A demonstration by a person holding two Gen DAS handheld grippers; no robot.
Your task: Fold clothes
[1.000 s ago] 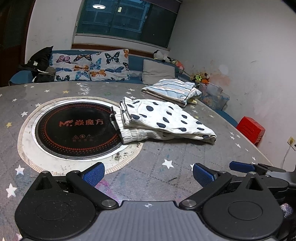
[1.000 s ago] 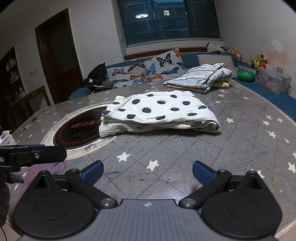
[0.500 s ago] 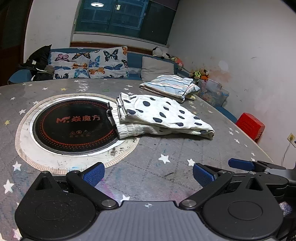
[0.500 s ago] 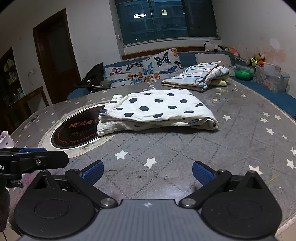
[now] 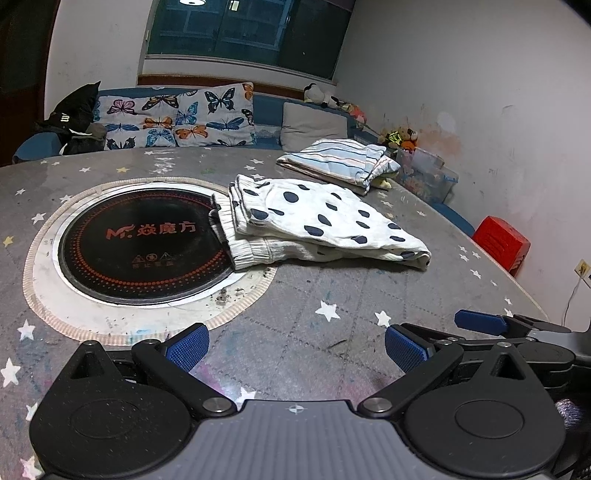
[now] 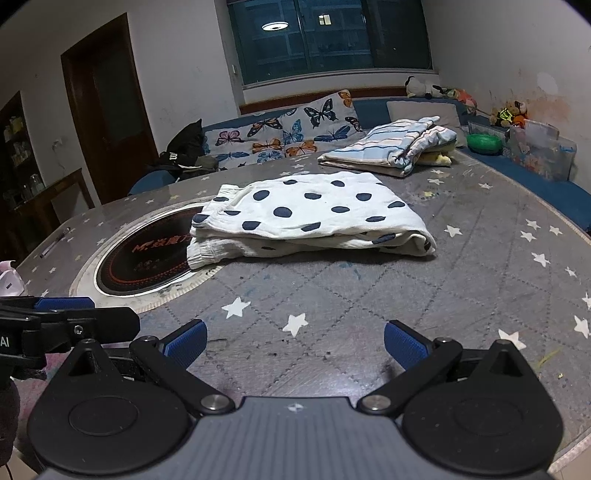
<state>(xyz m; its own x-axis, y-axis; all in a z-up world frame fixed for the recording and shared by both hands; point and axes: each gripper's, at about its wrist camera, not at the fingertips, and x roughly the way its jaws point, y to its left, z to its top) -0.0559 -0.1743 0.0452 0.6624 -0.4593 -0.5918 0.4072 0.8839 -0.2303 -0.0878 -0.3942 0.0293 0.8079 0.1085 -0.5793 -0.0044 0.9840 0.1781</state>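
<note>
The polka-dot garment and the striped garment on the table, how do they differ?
The polka-dot garment is white with dark blue dots; the striped garment carries pale blue and white stripes. The polka-dot garment lies nearer the grippers, one end overlapping the round cooktop; the striped garment sits at the table's far side, clear of the cooktop. The striped garment rests on something yellow; the polka-dot garment lies straight on the table. Both are folded flat.

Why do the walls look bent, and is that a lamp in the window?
Both wrist views are fisheye, so edges curve. Right wrist view: the ceiling lamp reflects in the dark window. Left wrist view: the polka-dot garment stays sharp, with soft shadow beneath.
</note>
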